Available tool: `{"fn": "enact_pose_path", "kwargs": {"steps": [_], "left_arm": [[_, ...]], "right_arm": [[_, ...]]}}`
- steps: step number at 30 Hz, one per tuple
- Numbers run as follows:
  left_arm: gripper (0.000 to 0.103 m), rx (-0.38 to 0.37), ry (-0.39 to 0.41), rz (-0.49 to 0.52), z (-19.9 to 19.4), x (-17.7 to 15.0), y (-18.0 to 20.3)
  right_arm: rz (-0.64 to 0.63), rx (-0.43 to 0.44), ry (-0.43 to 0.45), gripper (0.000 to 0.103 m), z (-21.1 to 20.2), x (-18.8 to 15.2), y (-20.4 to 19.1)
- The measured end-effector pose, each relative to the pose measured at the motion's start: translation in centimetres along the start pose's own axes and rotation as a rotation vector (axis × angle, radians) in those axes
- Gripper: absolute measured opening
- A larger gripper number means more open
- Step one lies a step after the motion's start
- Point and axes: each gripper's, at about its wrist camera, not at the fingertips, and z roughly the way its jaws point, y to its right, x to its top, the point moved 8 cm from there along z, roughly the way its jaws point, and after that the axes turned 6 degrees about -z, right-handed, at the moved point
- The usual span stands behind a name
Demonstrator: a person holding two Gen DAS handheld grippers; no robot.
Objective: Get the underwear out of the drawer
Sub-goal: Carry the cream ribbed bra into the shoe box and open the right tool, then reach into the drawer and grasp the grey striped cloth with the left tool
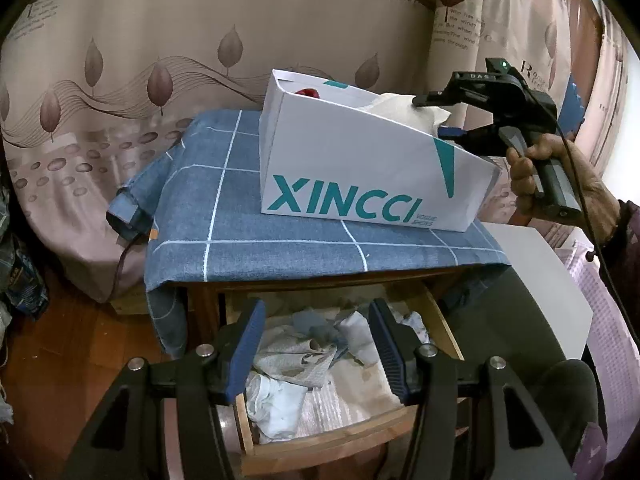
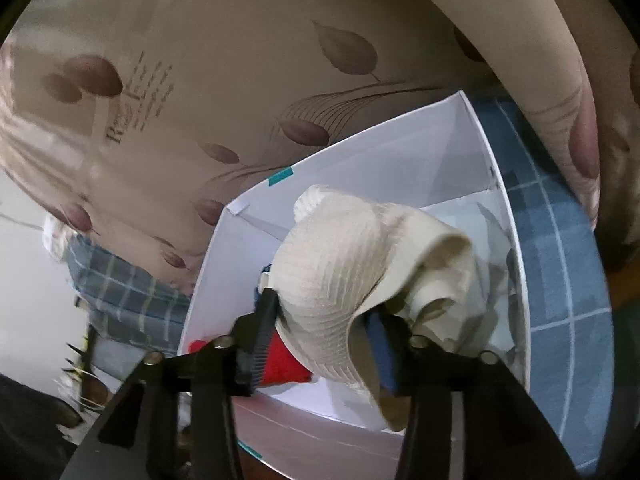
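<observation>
Underwear drapes between the half-open right gripper, over the box.

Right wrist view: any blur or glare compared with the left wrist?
Right wrist view: curtain soft and smeared, cream ribbed garment and right gripper sharper; no glare. Left wrist view: crisp on the XINCCI box, open drawer dimmer below; strong fisheye bending and dark corners in both.
</observation>
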Motion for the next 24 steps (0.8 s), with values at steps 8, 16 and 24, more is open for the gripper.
{"fn": "enact_pose_path", "kwargs": {"steps": [8, 16, 24], "left_arm": [[0.055, 0.024, -0.031, -0.046, 0.5, -0.1, -1.4], [0.056, 0.018, -0.115, -0.04, 1.8, -1.3, -1.3], [0.056, 0.008, -0.225, 0.266, 6.0, -4.1, 2.4]], "right_arm": [[-0.18, -0.144, 0.029, 0.082, -3.7, -1.6, -2.0], [-0.158, 0.07, 0.33, 0.093, -15.0, -9.1, -1.3], [-0.01, 0.122, 0.306, 0.093, -15.0, -20.1, 6.2]]}}
